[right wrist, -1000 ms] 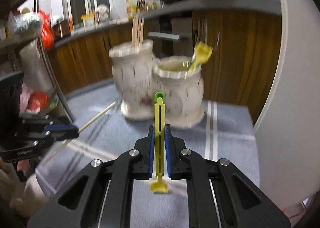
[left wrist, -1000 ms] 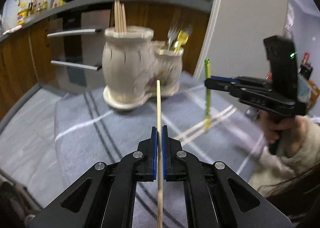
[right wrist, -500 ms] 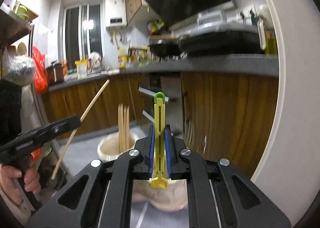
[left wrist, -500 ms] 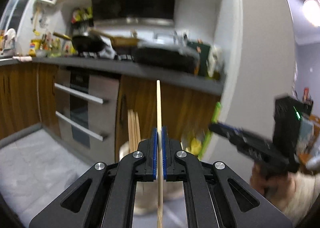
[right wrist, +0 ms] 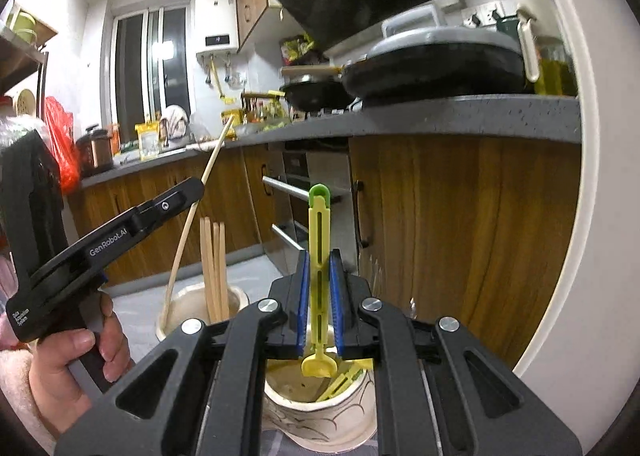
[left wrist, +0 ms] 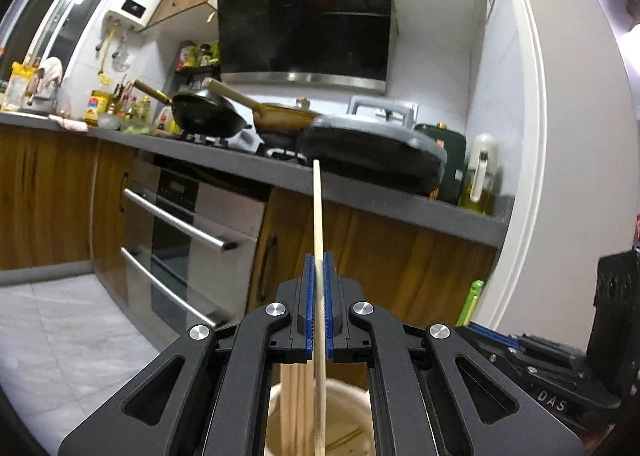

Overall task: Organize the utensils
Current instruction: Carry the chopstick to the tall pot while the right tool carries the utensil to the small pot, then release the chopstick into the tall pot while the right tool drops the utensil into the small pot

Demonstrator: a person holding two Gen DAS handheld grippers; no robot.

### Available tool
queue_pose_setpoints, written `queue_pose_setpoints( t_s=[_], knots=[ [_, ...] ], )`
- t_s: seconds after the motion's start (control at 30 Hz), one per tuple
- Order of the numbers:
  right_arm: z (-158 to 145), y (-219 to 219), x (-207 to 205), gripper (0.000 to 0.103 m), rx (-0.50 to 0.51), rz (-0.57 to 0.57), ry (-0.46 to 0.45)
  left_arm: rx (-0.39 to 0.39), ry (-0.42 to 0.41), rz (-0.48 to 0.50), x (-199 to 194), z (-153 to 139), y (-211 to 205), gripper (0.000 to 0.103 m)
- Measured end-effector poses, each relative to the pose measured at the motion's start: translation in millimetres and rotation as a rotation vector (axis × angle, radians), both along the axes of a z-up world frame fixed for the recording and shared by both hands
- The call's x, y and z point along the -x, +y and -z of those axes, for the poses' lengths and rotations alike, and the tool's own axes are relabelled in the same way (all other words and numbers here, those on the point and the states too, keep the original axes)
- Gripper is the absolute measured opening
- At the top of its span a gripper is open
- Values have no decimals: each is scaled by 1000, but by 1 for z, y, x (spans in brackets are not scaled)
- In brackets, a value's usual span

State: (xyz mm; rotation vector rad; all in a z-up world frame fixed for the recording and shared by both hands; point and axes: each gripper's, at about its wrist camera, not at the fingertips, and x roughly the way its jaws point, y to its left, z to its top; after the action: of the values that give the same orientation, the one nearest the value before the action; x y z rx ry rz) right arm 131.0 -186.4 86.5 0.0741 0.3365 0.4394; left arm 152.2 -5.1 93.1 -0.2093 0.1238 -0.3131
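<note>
So both tools are loaded and sitting right over the ceramic holder. The left tool [left wrist: 318,308] is clamped tight on a single wooden chopstick [left wrist: 317,216], blue pads pressing on it from both sides. In the right wrist view you can see that stick [right wrist: 188,216] slanting down, with its lower end at the rim of the taller pot [right wrist: 236,302], the one that's already holding a bunch of chopsticks [right wrist: 214,264]. Whether the tip is inside the mouth or just at the edge, I can't quite tell from here.

The right tool [right wrist: 320,300] is gripping a yellow-green plastic utensil [right wrist: 319,240] by its slotted handle, held upright, with the spoon-like end hanging just over the shorter pot [right wrist: 320,420]. That pot has similar yellow plastic pieces [right wrist: 340,380] in it, and what look like metal fork tines [right wrist: 412,304] are poking up on the right.

My read: this is the drop-in step, sorting each thing into its matching pot. Next move is probably to lower the chopstick until the tip is clearly inside the tall pot, then let the pads go so it slides in beside the others. Same for the yellow one: line it up over the short pot's opening and release. The chopstick's slant is what I'd watch, since it could catch the rim and tip out onto the worktop.
</note>
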Motion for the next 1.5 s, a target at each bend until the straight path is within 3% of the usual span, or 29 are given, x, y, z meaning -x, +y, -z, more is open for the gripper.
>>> queue_pose_setpoints(
  t_s=[0.43,0.73,0.97,1.23,1.5],
  knots=[
    [33,12,2,10,49,-73,83,-131,84,21,42,43,6,5],
    [46,17,0,11,73,-68,142,-140,113,34,57,49,9,9],
    [39,14,11,31,71,-63,130,-142,123,25,69,48,12,17],
    [44,-12,50,31,96,-9,107,-183,186,21,105,65,14,27],
    [66,-24,75,42,132,-32,171,-223,287,19,137,100,6,36]
  ],
)
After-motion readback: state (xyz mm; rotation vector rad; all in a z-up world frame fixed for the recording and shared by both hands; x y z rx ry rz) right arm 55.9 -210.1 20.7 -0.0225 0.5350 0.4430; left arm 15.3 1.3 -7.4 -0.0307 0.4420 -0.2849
